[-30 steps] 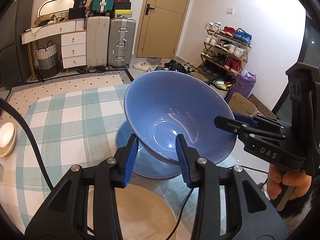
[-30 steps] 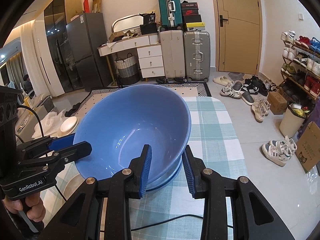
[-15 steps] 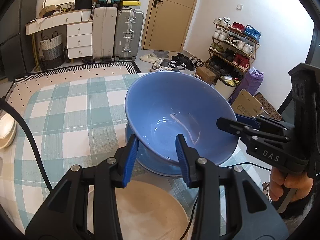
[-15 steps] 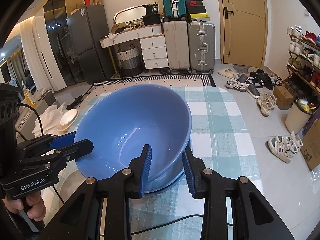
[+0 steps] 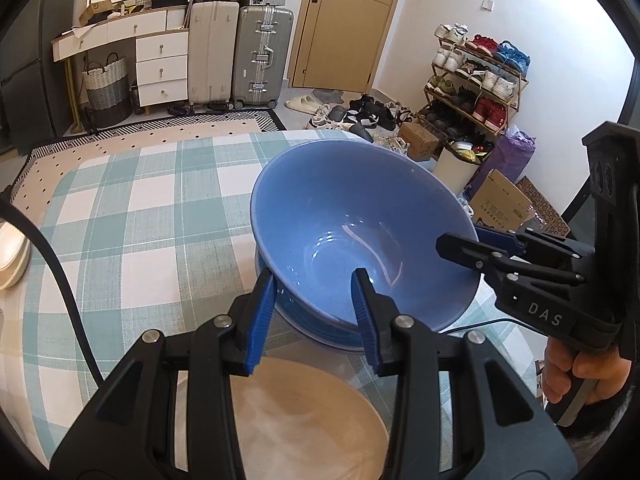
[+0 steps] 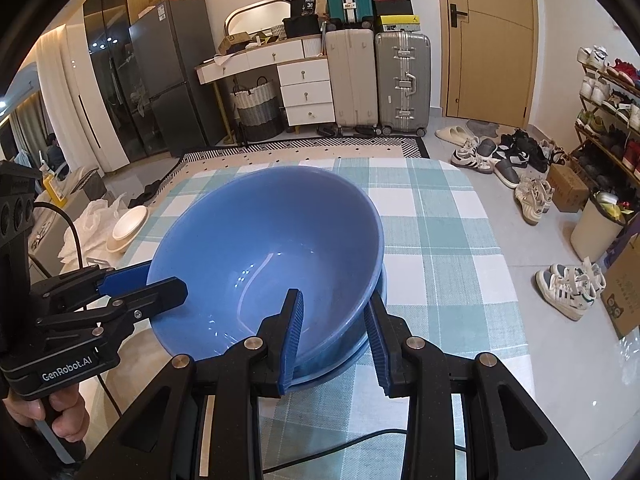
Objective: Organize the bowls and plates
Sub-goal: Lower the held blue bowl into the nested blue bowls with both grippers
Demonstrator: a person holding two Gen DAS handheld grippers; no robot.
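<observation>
At lower centre of the left wrist view, the left claw (image 5: 314,312) stands narrowly parted, clamping the glossy deep blue bowl's (image 5: 360,236) near rim; the right claw (image 6: 334,332) grips its opposite rim likewise. Since earlier, the tilted bowl has sunk onto the blue plate (image 5: 320,330) on the checked worktop (image 5: 140,224).

My left wrist camera looks down along my left claw (image 5: 316,316), very near the blue bowl (image 5: 352,224). My right one faces it from the other side. Both share the bowl, the checked worktop (image 6: 440,240), and the door at 12 o'clock.
</observation>
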